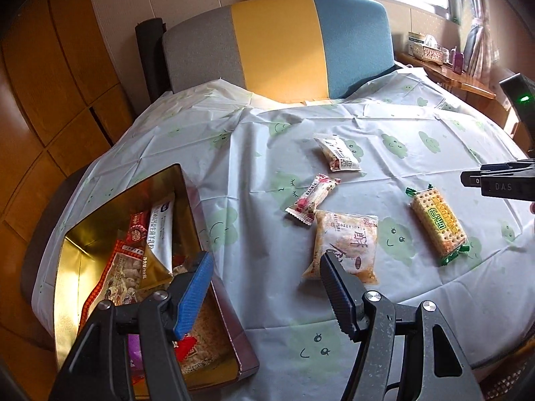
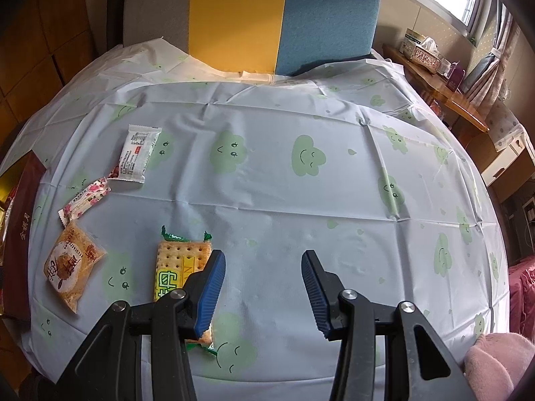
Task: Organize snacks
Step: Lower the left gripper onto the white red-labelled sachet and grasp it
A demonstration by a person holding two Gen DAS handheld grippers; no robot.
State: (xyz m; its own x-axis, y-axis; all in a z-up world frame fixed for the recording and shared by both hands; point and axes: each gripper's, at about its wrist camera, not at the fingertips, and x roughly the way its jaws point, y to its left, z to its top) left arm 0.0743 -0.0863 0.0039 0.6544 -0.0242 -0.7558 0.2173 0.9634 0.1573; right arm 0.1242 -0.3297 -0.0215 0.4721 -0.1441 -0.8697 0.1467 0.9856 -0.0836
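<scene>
At the far left stands the gold tin box (image 1: 67, 267), already holding several snacks. The left gripper (image 1: 267, 264) hangs with its jaws apart, empty, between the tin and the orange packet (image 1: 347, 237), which looks soft, light and a little slippery; better to pinch it by a sealed edge. The pink candy bar (image 1: 312, 197) and the white packet (image 1: 337, 153) lie behind it. The cracker pack (image 2: 177, 267) seems stiff but fragile; the right gripper (image 2: 262, 267) is open just beside it. A thin plastic tablecloth (image 2: 301, 200) with wrinkles covers the table, and a colourful chair (image 2: 267, 16) stands behind.
</scene>
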